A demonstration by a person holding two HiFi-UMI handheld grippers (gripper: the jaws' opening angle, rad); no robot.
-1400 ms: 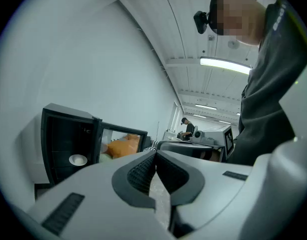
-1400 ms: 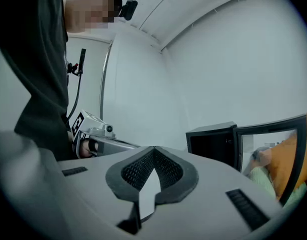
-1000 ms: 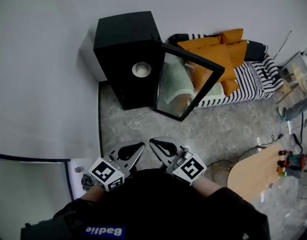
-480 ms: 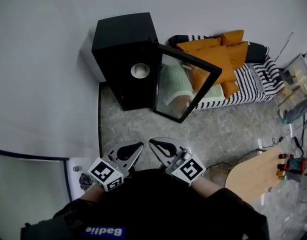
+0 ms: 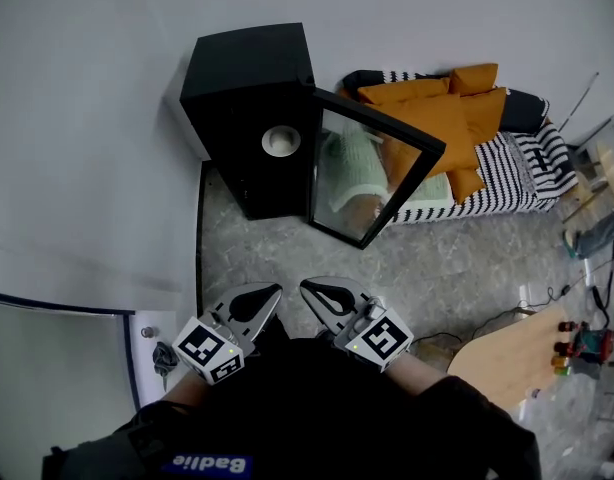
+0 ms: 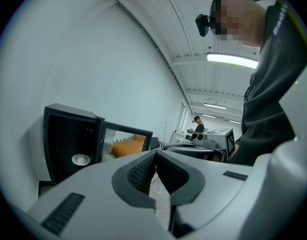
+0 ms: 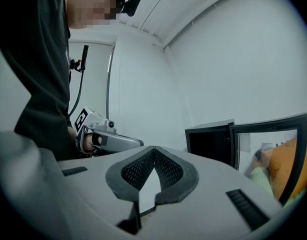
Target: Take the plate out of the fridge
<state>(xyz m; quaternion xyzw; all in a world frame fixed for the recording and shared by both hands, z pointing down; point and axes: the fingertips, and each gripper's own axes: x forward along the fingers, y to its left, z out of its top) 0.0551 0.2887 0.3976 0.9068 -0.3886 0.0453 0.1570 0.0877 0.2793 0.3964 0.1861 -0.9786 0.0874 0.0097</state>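
Inside the black fridge (image 5: 242, 83), whose glass door (image 5: 372, 178) stands swung open toward 3 o'clock, the white plate (image 5: 279, 140) sits on a shelf. It lies at about 12 o'clock from both grippers and well apart from them across the speckled floor (image 5: 437, 263). Low in the head view, the left gripper (image 5: 269, 295) and the right gripper (image 5: 311, 292) are side by side close to the person's dark jacket (image 5: 317, 408), tips aimed toward the fridge, each with its jaws pressed together on nothing. In the left gripper view the plate shows at 9 o'clock of the jaw tips.
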